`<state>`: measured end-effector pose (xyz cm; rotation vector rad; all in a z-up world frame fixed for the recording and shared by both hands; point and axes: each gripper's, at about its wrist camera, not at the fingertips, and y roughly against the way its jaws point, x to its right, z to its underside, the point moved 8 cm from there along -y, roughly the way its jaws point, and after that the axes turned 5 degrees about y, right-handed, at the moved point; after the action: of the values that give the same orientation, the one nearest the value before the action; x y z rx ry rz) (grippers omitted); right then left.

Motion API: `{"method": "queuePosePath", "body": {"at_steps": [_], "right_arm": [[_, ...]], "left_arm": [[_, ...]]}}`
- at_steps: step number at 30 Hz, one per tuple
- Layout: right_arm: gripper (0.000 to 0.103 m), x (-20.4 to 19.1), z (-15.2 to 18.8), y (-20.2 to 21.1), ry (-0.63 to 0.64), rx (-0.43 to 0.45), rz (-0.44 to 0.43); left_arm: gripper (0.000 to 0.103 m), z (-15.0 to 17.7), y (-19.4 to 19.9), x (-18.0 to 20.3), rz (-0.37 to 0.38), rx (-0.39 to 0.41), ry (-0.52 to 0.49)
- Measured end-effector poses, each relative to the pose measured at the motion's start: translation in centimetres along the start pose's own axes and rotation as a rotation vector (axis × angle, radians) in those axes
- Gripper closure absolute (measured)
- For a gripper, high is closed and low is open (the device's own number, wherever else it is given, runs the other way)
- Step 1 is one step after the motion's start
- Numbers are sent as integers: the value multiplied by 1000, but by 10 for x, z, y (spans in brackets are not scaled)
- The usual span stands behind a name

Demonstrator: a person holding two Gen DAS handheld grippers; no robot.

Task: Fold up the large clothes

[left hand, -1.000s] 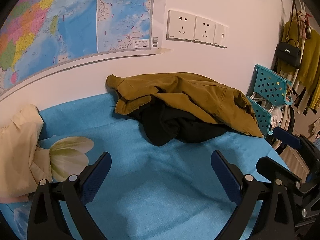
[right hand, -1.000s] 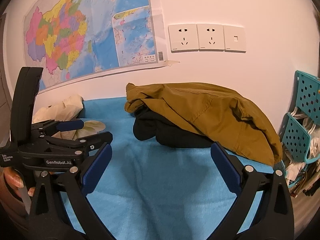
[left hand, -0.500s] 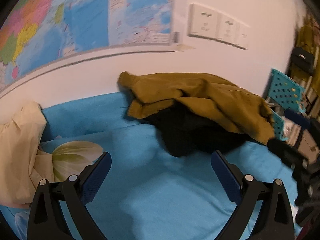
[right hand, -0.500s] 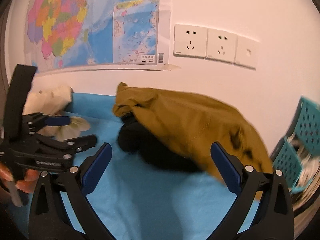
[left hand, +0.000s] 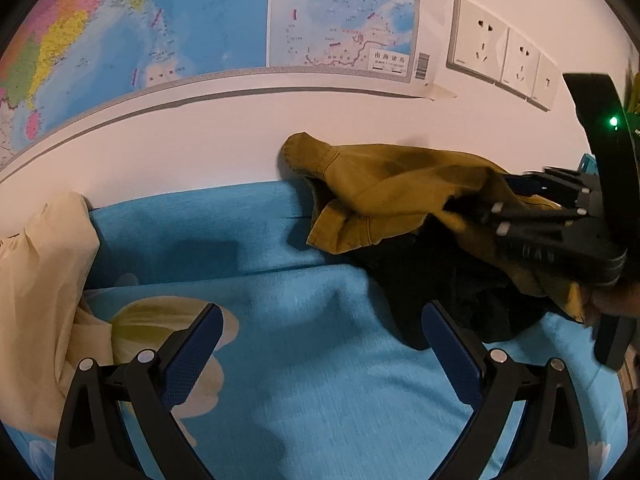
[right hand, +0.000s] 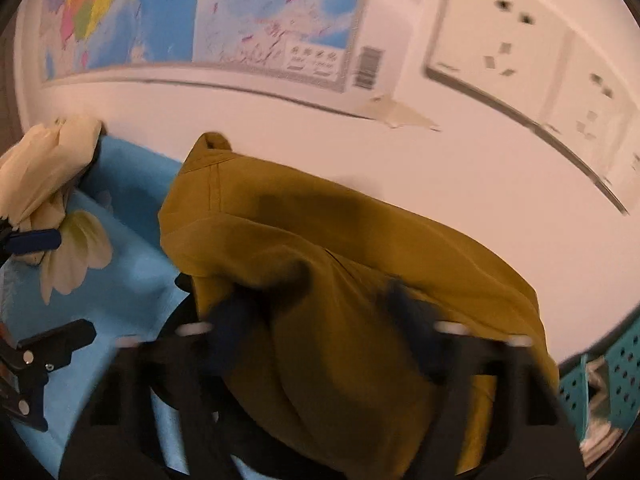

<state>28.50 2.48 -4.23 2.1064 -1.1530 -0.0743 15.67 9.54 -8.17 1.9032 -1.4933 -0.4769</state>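
In the left wrist view, the left gripper is filling the bottom of the frame with its jaws standing wide apart and nothing between them, hovering over the blue bedsheet. The mustard-yellow jacket is lying crumpled at centre right, against the white wall, partly covering a black garment beneath it. At the right edge the right gripper is reaching in sideways, its tips sinking into the jacket's fabric. A cream cloth is bunching at the left edge, and a white flower print is showing on the sheet beside it. A map is covering the upper left of the wall, with wall sockets at upper right.

In the right wrist view, blurred by motion, the right gripper is sitting low in the frame, its jaws having just been closing, with a fold of the jacket bunching between the fingers; they are looking clenched on that fabric. The jacket is filling the centre and lower right, heaped over the bedsheet. The left gripper is poking in at the lower left edge, parted. The cream cloth is lying at far left, the map running across the top, the sockets at upper right, and a teal perforated basket peeking in at lower right.
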Motion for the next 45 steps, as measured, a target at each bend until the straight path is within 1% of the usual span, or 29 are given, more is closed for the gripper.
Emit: {"method": "queuePosePath", "body": {"at_steps": [1, 3, 4, 6, 7, 8, 9, 10, 12, 13, 14, 15, 17, 18, 19, 21, 22, 23, 25, 27, 29, 31, 34, 37, 40, 41, 43, 44, 45], "right_arm": [[96, 9, -2, 7, -17, 6, -11], [96, 31, -8, 27, -74, 55, -38], [96, 51, -11, 43, -110, 79, -11], [94, 71, -7, 56, -133, 76, 26], [84, 74, -5, 59, -111, 52, 30], [66, 72, -4, 61, -91, 38, 28], [54, 68, -4, 63, -65, 27, 19], [37, 58, -3, 64, -27, 25, 5], [32, 39, -7, 59, 59, 20, -3], [23, 27, -10, 54, 110, 13, -3], [17, 18, -15, 47, 155, 8, 2], [17, 7, -16, 42, 199, 11, 9], [21, -15, -21, 26, 282, 3, -2], [25, -22, -25, 15, 308, -10, 10], [35, -25, -30, 7, 324, -15, 22], [41, -22, -32, -10, 345, -42, 29], [67, -18, -32, -15, 335, -65, 29], [90, -13, -35, -14, 304, -73, -8], [96, 6, -46, 9, 231, -9, -38], [97, 41, -61, 58, 105, 97, -56], [98, 76, -70, 102, 14, 184, -43], [98, 117, -70, 150, -80, 253, -26], [98, 161, -59, 205, -170, 317, 14], [98, 183, -45, 235, -240, 344, 18], [98, 194, -29, 250, -289, 368, 6], [98, 197, -25, 256, -288, 373, 1], [98, 180, -25, 258, -291, 388, 0], [98, 183, -21, 264, -297, 396, 2], [98, 186, -16, 271, -306, 404, 12]], "left_arm": [[7, 0, -1, 0, -2, -2, -3], [7, -2, -4, -1, -4, -3, -5], [7, -3, -6, -2, -4, -3, -6], [7, -5, -9, -5, -2, -4, -6], [7, -7, -12, -6, -3, -6, -7], [7, -9, -16, -7, -5, -7, -8], [7, -11, -19, -7, -5, -9, -7], [7, -13, -22, -7, -3, -10, -4], [7, -17, -29, -8, 2, -14, 0], [7, -19, -31, -9, 4, -15, 2], [7, -20, -34, -9, 5, -17, 1], [7, -21, -37, -10, 2, -21, 2], [7, -20, -40, -13, 6, -24, 4], [7, -20, -41, -14, 6, -28, 4], [7, -20, -43, -15, 6, -27, 6], [7, -19, -45, -16, 12, -33, 11], [7, -18, -47, -17, 15, -38, 14], [7, -18, -48, -18, 28, -41, 19], [7, -17, -50, -19, 57, -49, 22], [7, -18, -51, -19, 94, -48, 28], [7, -21, -48, -15, 144, -27, 16], [7, -26, -41, -1, 226, 4, -19], [7, -33, -33, 22, 308, 32, -52], [7, -41, -20, 56, 418, 66, -88], [7, -38, -9, 98, 566, 73, -120], [7, -35, -8, 114, 593, 82, -148], [7, -32, -19, 135, 565, 77, -216], [19, -33, -31, 143, 546, 55, -215], [35, -35, -41, 146, 527, 31, -203]]}}
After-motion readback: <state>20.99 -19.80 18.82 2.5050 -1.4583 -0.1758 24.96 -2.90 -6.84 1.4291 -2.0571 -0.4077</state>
